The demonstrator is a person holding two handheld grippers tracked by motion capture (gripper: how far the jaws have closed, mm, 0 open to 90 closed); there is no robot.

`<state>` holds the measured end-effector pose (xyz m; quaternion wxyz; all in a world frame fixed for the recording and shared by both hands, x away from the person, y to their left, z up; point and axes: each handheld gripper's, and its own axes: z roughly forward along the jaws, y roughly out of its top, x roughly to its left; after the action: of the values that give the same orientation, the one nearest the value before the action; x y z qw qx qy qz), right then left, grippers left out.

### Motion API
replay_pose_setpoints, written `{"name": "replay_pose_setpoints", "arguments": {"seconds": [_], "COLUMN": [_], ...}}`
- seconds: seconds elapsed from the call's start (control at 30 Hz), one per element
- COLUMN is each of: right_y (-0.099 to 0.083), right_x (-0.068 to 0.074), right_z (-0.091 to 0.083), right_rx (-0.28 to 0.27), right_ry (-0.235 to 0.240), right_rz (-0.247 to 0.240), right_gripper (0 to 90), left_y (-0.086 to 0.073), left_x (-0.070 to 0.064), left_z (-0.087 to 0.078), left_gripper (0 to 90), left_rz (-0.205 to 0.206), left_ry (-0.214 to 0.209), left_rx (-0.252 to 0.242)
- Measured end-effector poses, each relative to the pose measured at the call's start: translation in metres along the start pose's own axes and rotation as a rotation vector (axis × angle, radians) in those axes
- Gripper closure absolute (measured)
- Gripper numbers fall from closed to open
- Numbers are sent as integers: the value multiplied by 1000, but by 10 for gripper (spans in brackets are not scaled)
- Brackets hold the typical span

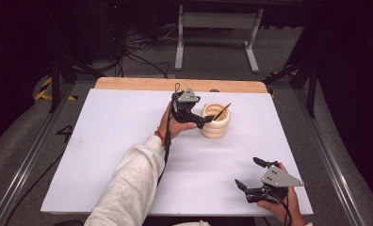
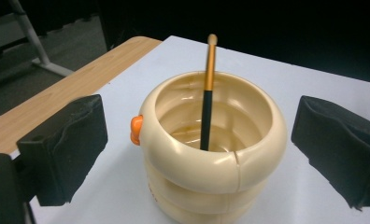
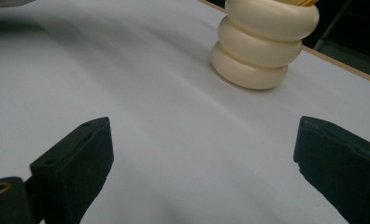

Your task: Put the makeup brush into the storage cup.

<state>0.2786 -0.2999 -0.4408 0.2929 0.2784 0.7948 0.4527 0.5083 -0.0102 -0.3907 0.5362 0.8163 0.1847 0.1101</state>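
Now, as we see it:

Pot: we find a cream ribbed pot (image 1: 216, 121) upright on the white table (image 1: 104, 141), toward the far middle, near the wooden far edge. In the left gripper view the pot (image 2: 211, 158) shows a small orange knob (image 2: 136, 129) on its side.

Brush: we see a thin brush (image 1: 222, 112) standing inside the pot, leaning on the rim. In the left gripper view the brush (image 2: 207, 93) has a black lower shaft, a gold upper part and a pale tip, with its foot at the pot's bottom.

Left gripper: our left gripper (image 1: 204, 120) sits just beside the pot, on its left in the high view. Its jaws are spread wide, one on each side of the pot, and touch neither pot nor brush; it holds nothing.

Right gripper: our right gripper (image 1: 248, 173) is near the table's front right corner, well apart from the pot. Its jaws are parted with bare table between them, grasping nothing. In the right gripper view the pot (image 3: 262, 42) stands far ahead.

Hands: we see a hand (image 1: 175, 125) on the left gripper, with a pale sleeve (image 1: 128, 188) behind it.
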Motion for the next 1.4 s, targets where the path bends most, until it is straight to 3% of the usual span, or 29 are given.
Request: {"name": "replay_pose_setpoints", "arguments": {"seconds": [0.07, 0.2, 0.4, 0.8, 0.97, 1.2, 1.4], "right_y": [0, 0, 0, 1, 1, 1, 1], "right_x": [0, 0, 1, 0, 1, 0, 1], "right_z": [0, 0, 0, -1, -1, -1, 0], "right_rx": [3, -1, -1, -8, -7, -7, -8], "right_ry": [-1, -1, 1, -3, -1, 1, 2], "right_rz": [-2, -3, -3, -4, -6, -6, -8], "right_gripper": [57, 57, 55, 50, 50, 51, 51], "left_y": [0, -1, 1, 1, -1, -1, -4], "left_x": [-1, -2, -4, -10, -10, -12, -12], "left_z": [-1, -3, -5, -16, -21, -37, -51], "left_gripper": [41, 45, 46, 47, 51, 59, 60], "left_rz": [16, 53, 57, 114, 142, 171, 167], "left_ry": [20, 21, 9, 29, 49, 78, 86], "left_rx": [3, 10, 11, 48, 86, 92, 85]}}
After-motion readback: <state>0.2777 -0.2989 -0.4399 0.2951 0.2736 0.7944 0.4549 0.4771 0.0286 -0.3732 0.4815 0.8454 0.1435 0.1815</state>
